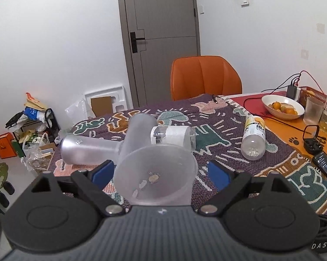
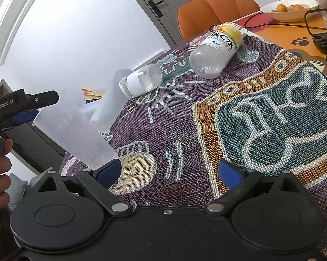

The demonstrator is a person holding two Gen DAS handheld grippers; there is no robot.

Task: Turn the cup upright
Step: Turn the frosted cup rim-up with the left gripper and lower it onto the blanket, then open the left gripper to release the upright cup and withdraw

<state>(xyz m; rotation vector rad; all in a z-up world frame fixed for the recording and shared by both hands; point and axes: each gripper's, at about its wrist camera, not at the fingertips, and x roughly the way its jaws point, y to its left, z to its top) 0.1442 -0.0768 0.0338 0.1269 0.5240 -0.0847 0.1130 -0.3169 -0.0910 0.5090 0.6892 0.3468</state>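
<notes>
Handling: cup looks like thin frosted plastic; likely light, flexible, slick, crushable. Grip mid-wall, gently.
Look: translucent, tapered, wide mouth facing left camera, specks inside on base.
Location: tilted, base low near tabletop, between blue pads of left gripper.
Left jaws: apart, no visible clamp on the wall.
Right gripper: jaws apart, empty, cup just beside left pad.

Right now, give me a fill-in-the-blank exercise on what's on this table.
1. Around the cup, the left hand-held gripper is ___.
2. The right hand-held gripper holds ___.
3. The chair behind the table is ___.
4. The yellow-labelled bottle lies on its ___.

Missing words: open; nothing; orange; side.
</notes>
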